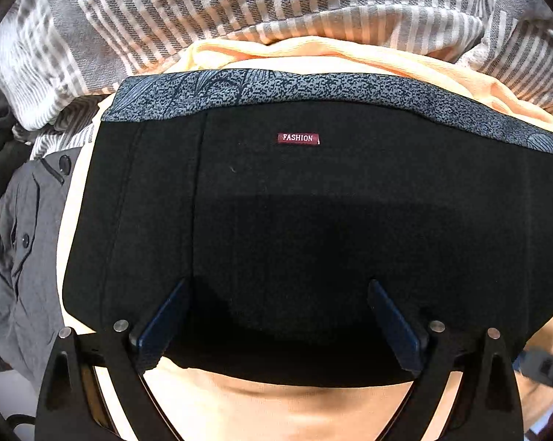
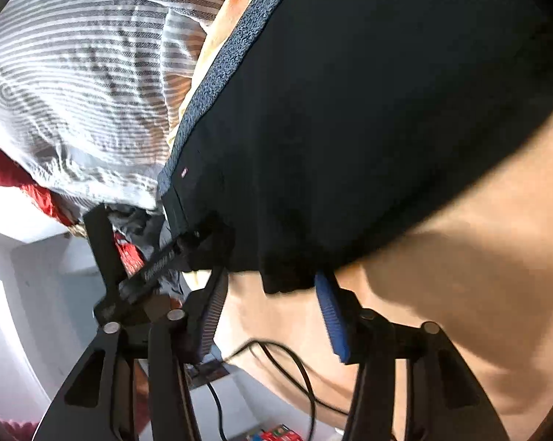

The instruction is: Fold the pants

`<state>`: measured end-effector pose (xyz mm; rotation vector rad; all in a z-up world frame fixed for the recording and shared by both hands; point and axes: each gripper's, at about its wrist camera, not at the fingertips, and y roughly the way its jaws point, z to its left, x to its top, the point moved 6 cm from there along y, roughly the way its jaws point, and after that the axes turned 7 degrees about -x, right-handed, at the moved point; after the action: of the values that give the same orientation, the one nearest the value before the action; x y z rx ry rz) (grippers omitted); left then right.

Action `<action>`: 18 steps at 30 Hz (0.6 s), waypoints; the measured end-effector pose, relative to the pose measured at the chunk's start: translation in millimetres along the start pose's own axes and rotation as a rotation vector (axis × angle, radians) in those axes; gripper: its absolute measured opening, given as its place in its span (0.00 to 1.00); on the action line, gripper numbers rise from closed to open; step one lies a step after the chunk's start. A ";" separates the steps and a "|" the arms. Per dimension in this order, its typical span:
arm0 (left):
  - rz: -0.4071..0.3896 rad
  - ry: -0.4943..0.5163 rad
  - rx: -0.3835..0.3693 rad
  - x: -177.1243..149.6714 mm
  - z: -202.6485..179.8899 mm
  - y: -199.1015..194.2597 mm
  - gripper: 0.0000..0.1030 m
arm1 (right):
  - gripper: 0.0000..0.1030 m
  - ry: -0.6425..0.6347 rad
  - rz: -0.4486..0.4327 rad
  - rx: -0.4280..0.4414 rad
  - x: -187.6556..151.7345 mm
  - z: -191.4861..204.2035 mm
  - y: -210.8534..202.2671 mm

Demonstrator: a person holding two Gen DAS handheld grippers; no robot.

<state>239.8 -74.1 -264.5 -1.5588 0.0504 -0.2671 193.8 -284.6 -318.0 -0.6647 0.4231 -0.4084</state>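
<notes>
Black pants (image 1: 313, 202) lie flat on a peach sheet (image 1: 276, 404), with a grey speckled waistband (image 1: 313, 88) on the far side and a small red FASHION label (image 1: 298, 138) below it. My left gripper (image 1: 279, 288) points down over the near part of the pants, open wide, with nothing pinched. In the right wrist view the pants (image 2: 368, 110) fill the upper right. My right gripper (image 2: 272, 275) sits at their near edge. A corner of black cloth (image 2: 283, 279) lies between its blue-padded fingers, and gaps show on both sides.
A grey-and-white striped duvet (image 1: 239, 7) is bunched beyond the waistband. A grey buttoned garment (image 1: 22, 242) lies at the left. The right wrist view shows red cloth (image 2: 37, 198), the other tool's black frame (image 2: 155, 275), a black cable (image 2: 294, 367) and the floor below the bed edge.
</notes>
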 end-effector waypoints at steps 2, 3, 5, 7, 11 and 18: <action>0.002 -0.002 -0.013 0.8 1.6 0.2 0.95 | 0.07 0.037 -0.001 0.044 -0.1 -3.4 -12.7; 0.000 0.001 -0.014 1.3 1.5 0.1 0.95 | 0.07 0.027 -0.012 0.058 -3.1 -2.6 -20.8; -0.003 0.001 -0.014 2.2 5.3 0.3 0.95 | 0.07 -0.031 -0.013 0.039 -13.8 2.0 -30.4; -0.011 0.009 0.011 1.3 2.3 -6.7 0.95 | 0.06 -0.019 0.033 -0.010 -27.9 -10.5 -35.6; -0.082 0.082 -0.048 -6.8 -28.3 -38.8 0.95 | 0.10 -0.070 -0.021 -0.148 -31.3 -19.0 -78.8; -0.018 0.111 -0.175 -14.3 -113.9 -17.1 0.95 | 0.17 -0.280 -0.248 -0.467 59.6 -11.0 -136.4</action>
<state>200.8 -182.6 -251.5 -1.7182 0.1497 -0.3712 207.6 -416.7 -250.0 -1.2194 0.1660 -0.4464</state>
